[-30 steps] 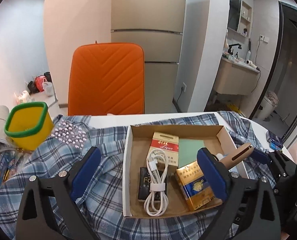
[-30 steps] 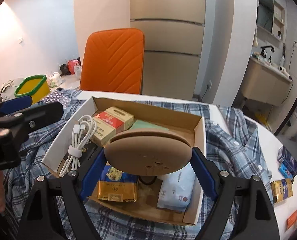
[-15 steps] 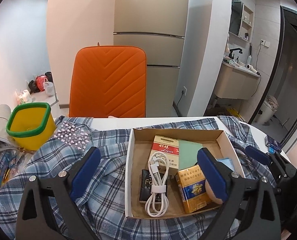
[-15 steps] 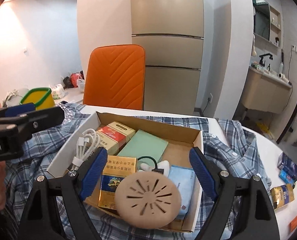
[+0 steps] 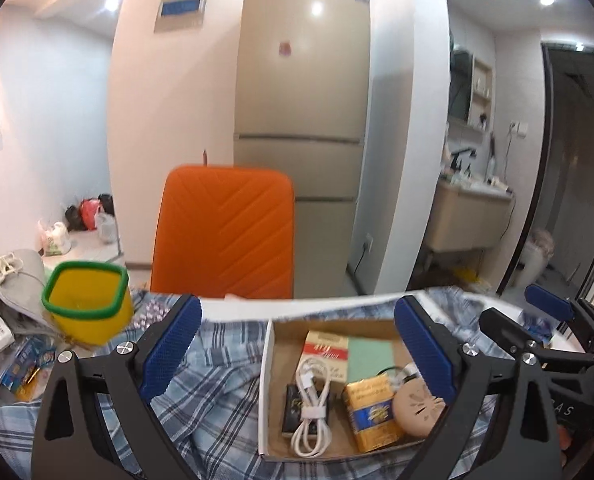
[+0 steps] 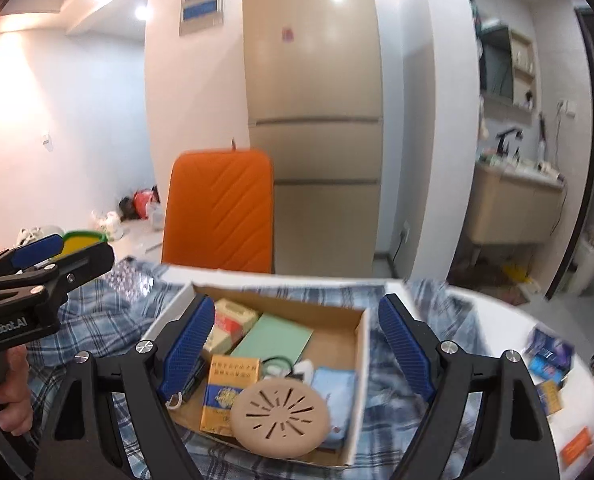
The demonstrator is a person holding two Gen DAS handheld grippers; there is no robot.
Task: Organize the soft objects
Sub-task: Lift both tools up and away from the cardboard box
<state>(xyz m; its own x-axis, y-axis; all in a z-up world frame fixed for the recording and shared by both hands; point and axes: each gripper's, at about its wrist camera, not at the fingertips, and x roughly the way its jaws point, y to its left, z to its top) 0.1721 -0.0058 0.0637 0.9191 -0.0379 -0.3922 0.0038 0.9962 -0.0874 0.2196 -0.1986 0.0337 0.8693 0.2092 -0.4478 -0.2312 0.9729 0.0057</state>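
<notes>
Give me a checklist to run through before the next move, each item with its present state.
1. Right gripper empty, fingers spread: ok.
2. Left gripper empty, fingers spread: ok.
3. Round tan disc released and lying in the cardboard box: ok; it rests partly on the gold pack and the blue pouch.
4. Plaid shirt free to lift or fold: not ok, the box sits on it.
5. Room left in the box: cannot tell; the white cable, the packs and the green card cover most of the floor.
6. The two grippers clear of each other: ok, apart in both views.
</notes>
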